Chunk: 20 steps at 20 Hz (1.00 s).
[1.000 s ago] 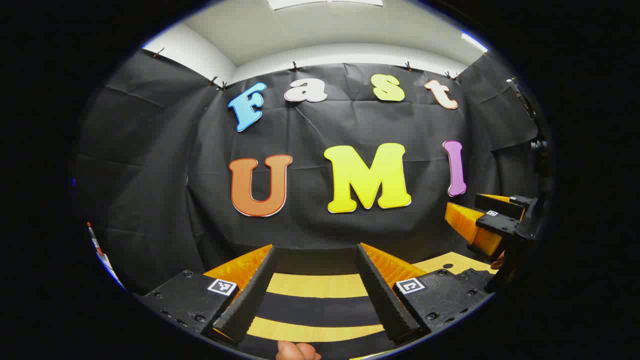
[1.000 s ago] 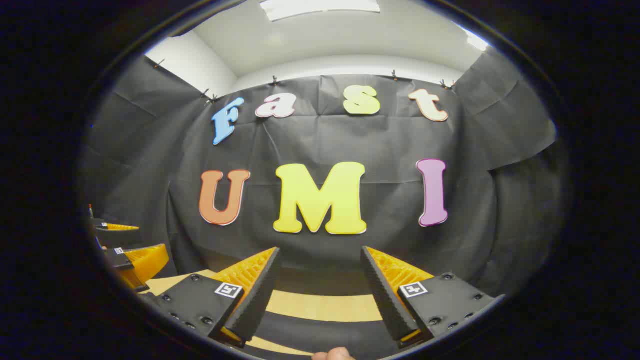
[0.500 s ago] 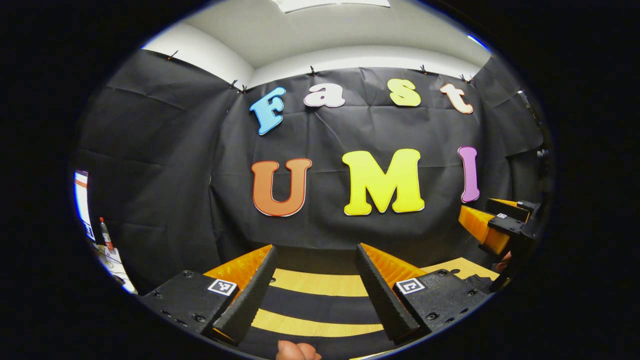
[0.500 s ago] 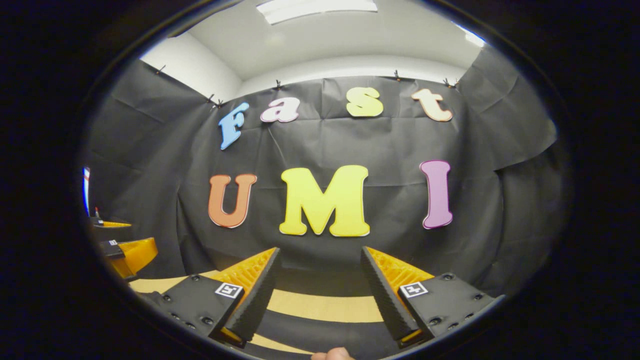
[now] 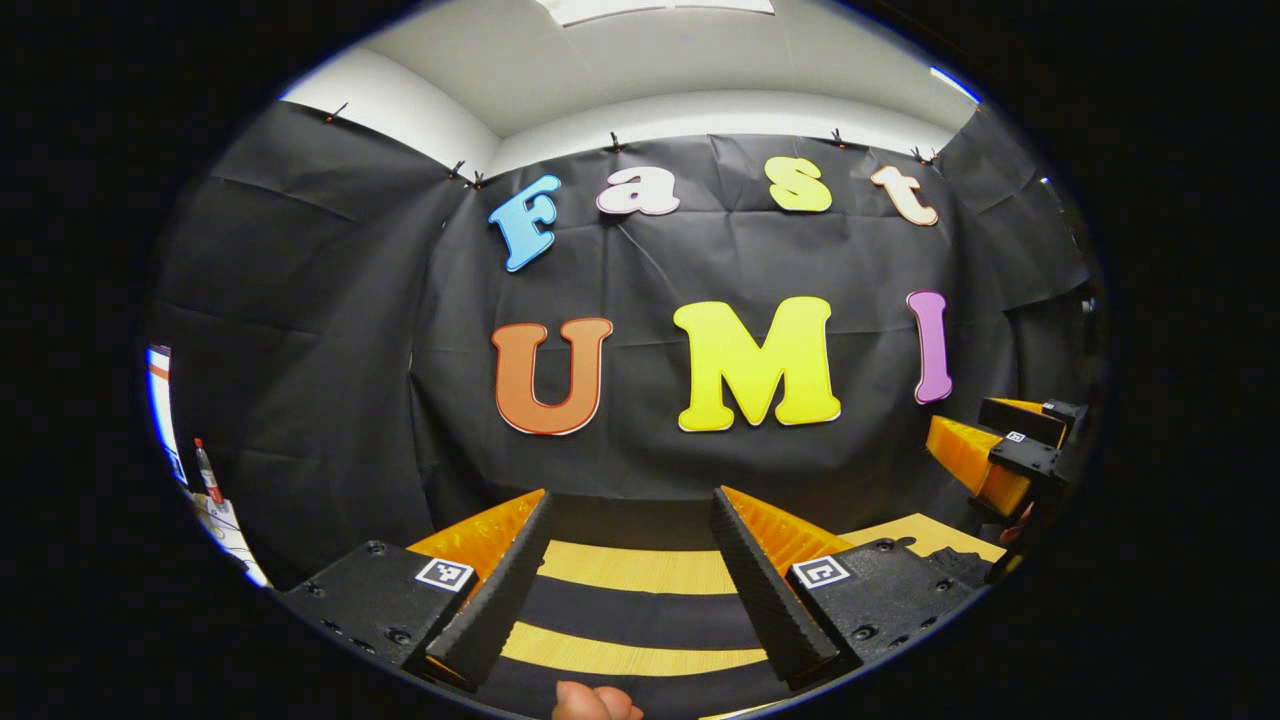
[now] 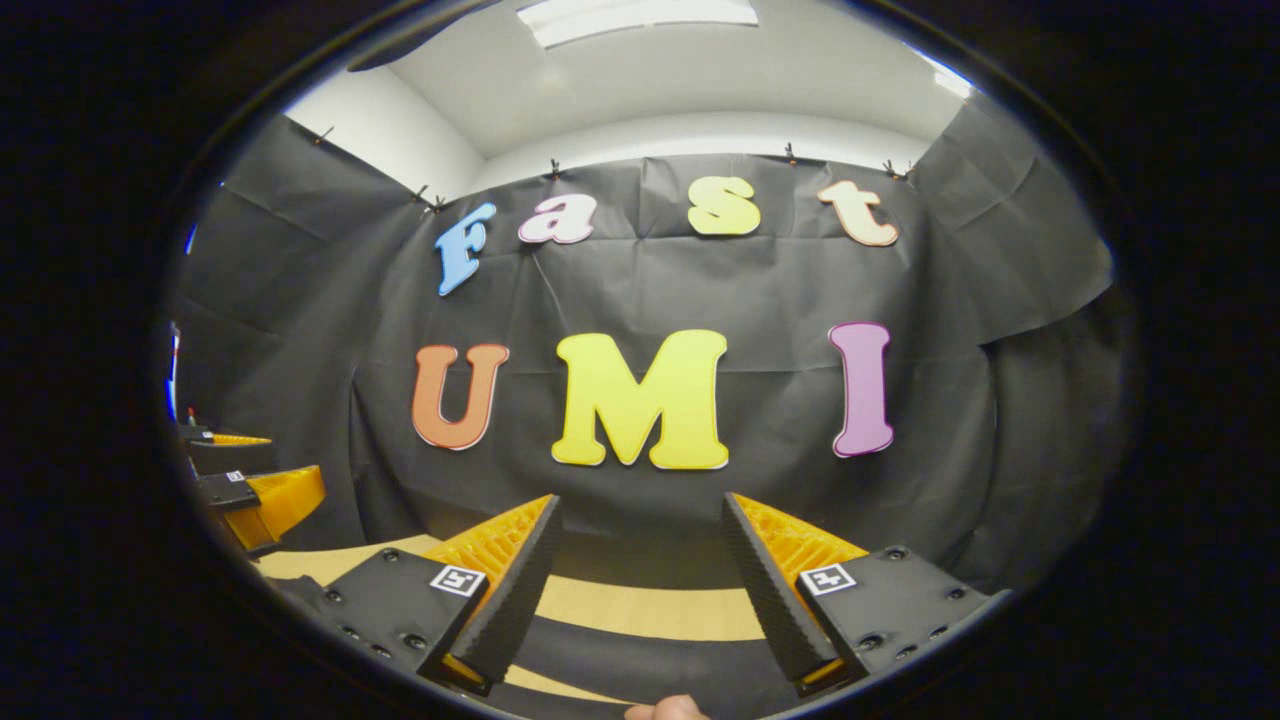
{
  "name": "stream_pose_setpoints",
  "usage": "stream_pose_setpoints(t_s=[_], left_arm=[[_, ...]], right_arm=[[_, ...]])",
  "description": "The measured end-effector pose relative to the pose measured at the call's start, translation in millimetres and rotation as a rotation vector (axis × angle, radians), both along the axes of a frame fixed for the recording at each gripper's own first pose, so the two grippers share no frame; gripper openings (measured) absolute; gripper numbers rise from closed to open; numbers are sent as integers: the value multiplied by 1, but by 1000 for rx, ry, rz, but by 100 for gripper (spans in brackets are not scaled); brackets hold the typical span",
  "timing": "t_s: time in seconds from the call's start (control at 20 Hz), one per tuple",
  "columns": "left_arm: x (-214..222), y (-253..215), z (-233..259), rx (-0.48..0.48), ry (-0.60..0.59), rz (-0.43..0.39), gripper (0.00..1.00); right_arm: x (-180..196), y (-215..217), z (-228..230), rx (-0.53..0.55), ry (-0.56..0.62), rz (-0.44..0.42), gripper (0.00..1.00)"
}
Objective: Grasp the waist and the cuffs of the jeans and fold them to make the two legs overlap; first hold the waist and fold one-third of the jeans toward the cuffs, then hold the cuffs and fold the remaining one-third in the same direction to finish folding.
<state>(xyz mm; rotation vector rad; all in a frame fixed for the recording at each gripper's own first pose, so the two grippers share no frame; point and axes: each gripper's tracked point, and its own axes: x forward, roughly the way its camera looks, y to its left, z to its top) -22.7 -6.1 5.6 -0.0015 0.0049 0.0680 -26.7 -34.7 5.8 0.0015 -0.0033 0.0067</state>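
I am holding the left hand-held gripper and right hand-held gripper wide, gripping nothing, aimed over the desk at its far edge. I cannot tell where the jeans are lying; dropping blind is risking a missed waist.

We see both views evenly lit from a ceiling light panel overhead — no harsh shadows, slight glare there. Focus stays sharp at centre — fisheye bending curves everything toward the edges.
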Motion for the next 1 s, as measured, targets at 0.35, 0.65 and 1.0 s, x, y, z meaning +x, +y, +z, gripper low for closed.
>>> stream_pose_setpoints(t_s=[0.35, 0.65, 1.0], left_arm=[[-6, 54, -67, -206, 215, 70, 100], [-69, 156, -186, -683, 597, 345, 99], [-135, 206, -273, -1158, 893, 691, 99]], right_arm=[[4, -23, -27, 57, 112, -25, 98], [1, -60, -70, 74, 275, -113, 98], [-15, -99, -111, 72, 434, -223, 98]])
